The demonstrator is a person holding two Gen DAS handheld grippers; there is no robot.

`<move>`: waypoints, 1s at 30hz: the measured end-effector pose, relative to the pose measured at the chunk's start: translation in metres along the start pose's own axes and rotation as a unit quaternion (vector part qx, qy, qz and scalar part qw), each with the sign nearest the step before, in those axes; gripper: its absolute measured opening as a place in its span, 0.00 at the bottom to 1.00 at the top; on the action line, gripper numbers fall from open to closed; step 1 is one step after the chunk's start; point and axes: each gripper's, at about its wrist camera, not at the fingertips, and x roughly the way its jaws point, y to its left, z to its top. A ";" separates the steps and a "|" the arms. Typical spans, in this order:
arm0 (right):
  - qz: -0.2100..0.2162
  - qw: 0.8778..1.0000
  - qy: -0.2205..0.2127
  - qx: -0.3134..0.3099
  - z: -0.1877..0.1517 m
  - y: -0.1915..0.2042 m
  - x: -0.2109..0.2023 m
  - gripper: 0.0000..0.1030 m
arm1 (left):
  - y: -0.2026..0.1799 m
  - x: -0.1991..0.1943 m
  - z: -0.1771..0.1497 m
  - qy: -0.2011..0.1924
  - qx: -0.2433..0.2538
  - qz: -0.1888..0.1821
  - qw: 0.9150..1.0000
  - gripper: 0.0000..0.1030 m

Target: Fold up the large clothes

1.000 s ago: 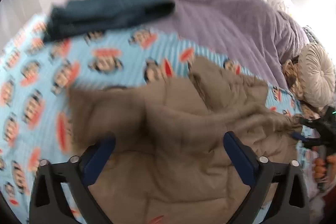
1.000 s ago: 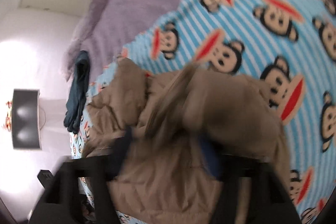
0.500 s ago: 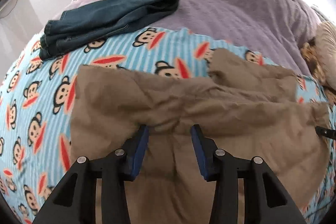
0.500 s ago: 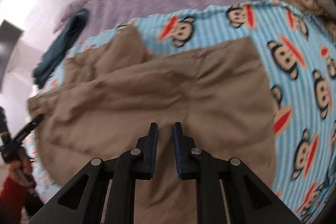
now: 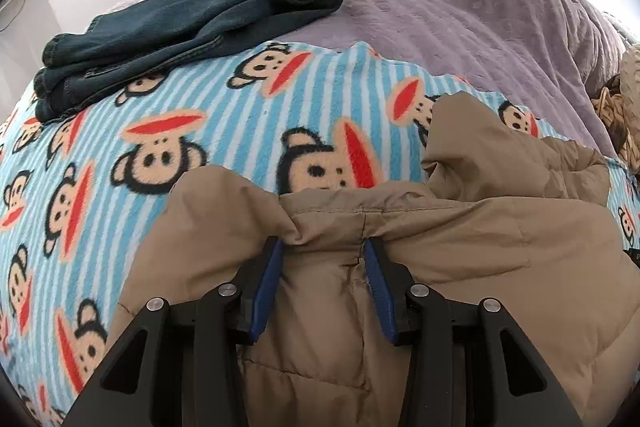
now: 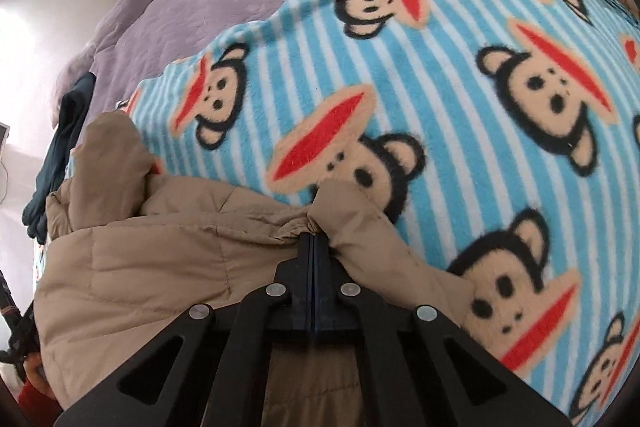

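Observation:
A tan puffer jacket [image 5: 480, 247] lies on a blue striped monkey-print blanket [image 5: 240, 99]. My left gripper [image 5: 323, 245] is shut on a thick fold at the jacket's far edge, and the cloth bunches between its blue pads. In the right wrist view the jacket [image 6: 160, 259] fills the lower left. My right gripper [image 6: 314, 239] is shut tight on a thin pinch of the same far edge, with puckers at its tips. A folded part of the jacket sticks out beyond the edge in both views.
Folded dark blue jeans [image 5: 192, 23] lie at the far left of the bed, partly on a purple duvet [image 5: 460, 7] that covers the far half. A woven braided thing [image 5: 616, 107] sits at the right edge. A red sleeve [image 6: 28, 399] shows at the lower left.
Both grippers have come down onto the jacket's far edge and closed on it, from wide open a second ago. The jacket now lies flatter, and its edge is bunched at both grips.

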 end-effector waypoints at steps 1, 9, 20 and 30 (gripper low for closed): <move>-0.001 1.000 0.000 0.001 0.001 0.000 0.001 0.00 | 0.000 0.000 0.001 0.002 0.000 0.002 1.000 0.45; -0.064 0.997 -0.018 -0.036 0.000 0.029 -0.044 0.04 | 0.033 -0.070 -0.001 -0.043 -0.017 0.031 0.998 0.45; -0.088 0.995 -0.018 -0.032 -0.069 0.011 -0.059 0.03 | 0.076 -0.017 -0.022 0.018 -0.094 0.041 0.995 0.69; -0.074 0.997 -0.008 0.015 -0.073 0.007 -0.084 0.04 | 0.069 -0.078 -0.035 0.024 -0.083 0.059 0.995 0.69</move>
